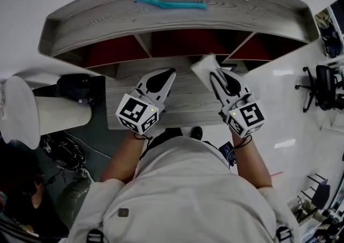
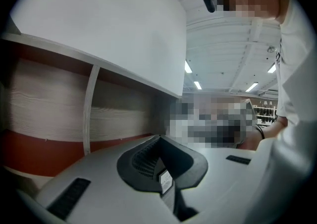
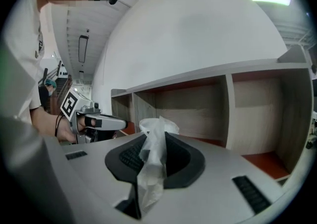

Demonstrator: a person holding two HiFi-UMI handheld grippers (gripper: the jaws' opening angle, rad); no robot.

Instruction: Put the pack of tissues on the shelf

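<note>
A grey wood-grain shelf with red-backed compartments fills the head view from 10 to 2 o'clock. A teal strip-like object lies on its top board at 12 o'clock. A matching wood-grain surface juts out below the compartments toward the person. Over that surface, the left claw is clenched with nothing between its jaws. At 1 o'clock the right claw pinches the white pack of tissues by its thin wrapper, holding it just in front of the compartment openings. The two claws are side by side but apart. A white ribbed cylinder stands beside the surface at 9 o'clock, with dark cables on the floor below it. A black office chair stands on glossy pale floor at 3 o'clock. The claw views show strip lights on a white ceiling.
</note>
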